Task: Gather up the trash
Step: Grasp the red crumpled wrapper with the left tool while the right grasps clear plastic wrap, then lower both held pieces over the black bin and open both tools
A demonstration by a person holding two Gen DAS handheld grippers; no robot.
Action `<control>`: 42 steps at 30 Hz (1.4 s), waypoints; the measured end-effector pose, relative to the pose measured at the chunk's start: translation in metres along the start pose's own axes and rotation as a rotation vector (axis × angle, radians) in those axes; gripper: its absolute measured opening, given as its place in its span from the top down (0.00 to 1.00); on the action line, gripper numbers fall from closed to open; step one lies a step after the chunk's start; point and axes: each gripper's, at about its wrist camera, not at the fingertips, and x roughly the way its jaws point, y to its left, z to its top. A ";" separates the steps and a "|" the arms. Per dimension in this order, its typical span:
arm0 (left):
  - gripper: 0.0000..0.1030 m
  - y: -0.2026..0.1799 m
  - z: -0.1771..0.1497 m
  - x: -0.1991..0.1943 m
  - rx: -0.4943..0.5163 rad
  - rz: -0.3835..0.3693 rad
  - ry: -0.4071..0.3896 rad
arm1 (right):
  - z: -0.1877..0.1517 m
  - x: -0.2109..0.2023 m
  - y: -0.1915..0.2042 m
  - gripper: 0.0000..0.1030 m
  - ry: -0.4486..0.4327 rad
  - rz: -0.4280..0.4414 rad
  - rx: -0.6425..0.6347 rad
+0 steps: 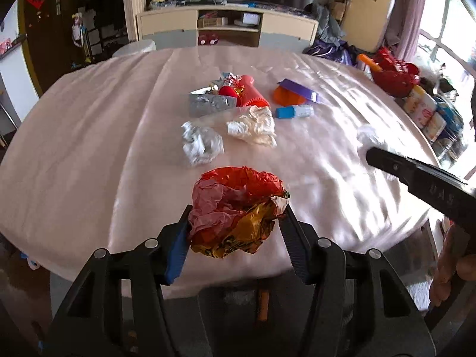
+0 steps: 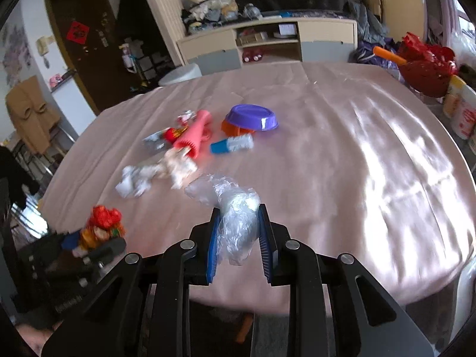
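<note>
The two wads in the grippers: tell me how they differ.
The red-and-gold wrapper wad in the left gripper is opaque, bright and foil-like; the clear plastic wad in the right gripper is see-through and colourless. The wrapper wad spreads the jaws wider. Both are crumpled and gripped between blue pads.

1. We see a table [image 1: 89,136] with a cloth over it, and a cluster of things near its middle.
2. At the near edge, a crumpled foil wad [image 1: 238,211] sits between the left gripper [image 1: 235,238] pads.
3. Just behind it lie a paper ball [image 1: 202,144] on the left and a crumpled wrapper [image 1: 255,126] on the right.
4. Behind those rest a cup on its side [image 1: 253,92] and a flat tray [image 1: 208,102] to its left.
5. To the right of the cup lie a small bottle [image 1: 294,110] and, behind it, a bowl [image 2: 251,118].
6. A plastic bag [image 2: 238,223] sits between the right gripper [image 2: 239,232] pads, right of the wad.
7. A cabinet [image 1: 226,25] stands beyond the table.
</note>
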 end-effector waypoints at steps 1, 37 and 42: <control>0.47 0.002 -0.009 -0.009 0.001 -0.010 -0.006 | -0.010 -0.009 0.002 0.76 -0.007 0.016 0.000; 0.46 0.009 -0.171 0.032 -0.044 -0.135 0.145 | -0.158 0.033 0.022 0.74 0.243 0.112 0.012; 0.43 0.011 -0.172 0.036 -0.047 -0.134 0.170 | -0.158 0.032 0.025 0.72 0.244 0.137 0.012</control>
